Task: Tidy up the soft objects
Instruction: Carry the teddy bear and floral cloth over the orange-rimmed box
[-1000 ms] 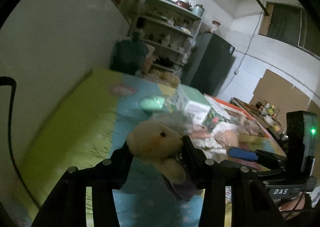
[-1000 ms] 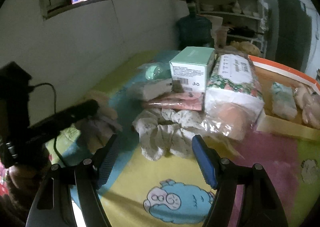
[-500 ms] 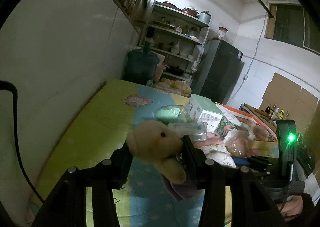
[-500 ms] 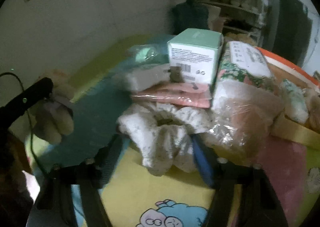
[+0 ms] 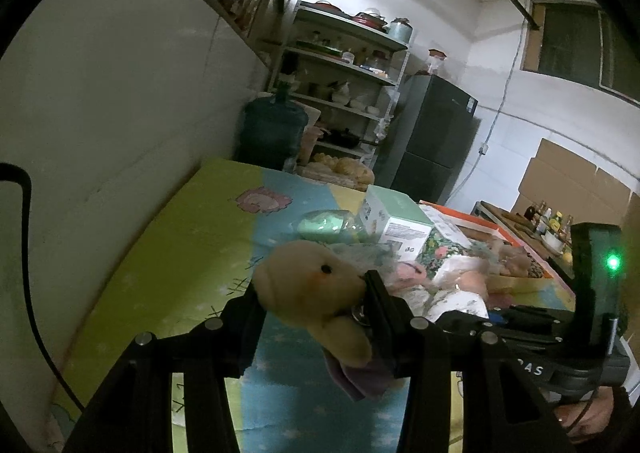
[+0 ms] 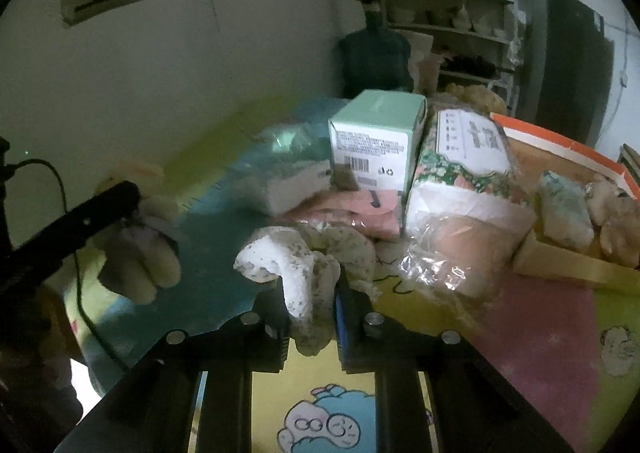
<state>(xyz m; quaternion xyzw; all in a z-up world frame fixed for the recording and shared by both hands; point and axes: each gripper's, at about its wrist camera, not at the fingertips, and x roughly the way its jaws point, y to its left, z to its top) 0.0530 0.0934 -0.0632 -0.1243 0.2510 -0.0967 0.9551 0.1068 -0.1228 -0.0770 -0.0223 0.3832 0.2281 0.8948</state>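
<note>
Tray holds plush toys; right gripper (just closing) pinches scrunchie, left gripper bear

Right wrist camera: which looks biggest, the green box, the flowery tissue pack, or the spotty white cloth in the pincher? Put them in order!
1. Flowery tissue pack
2. Green box, looking slightly smaller
3. Spotty white cloth, bunched up in the right gripper

The cloth is nearest the camera, so unfolded it might really be bigger.

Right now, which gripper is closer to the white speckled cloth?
The right gripper: its fingers have just closed on the cloth. The left gripper is off to the side, shut on a plush toy, clear of the cloth.
</note>
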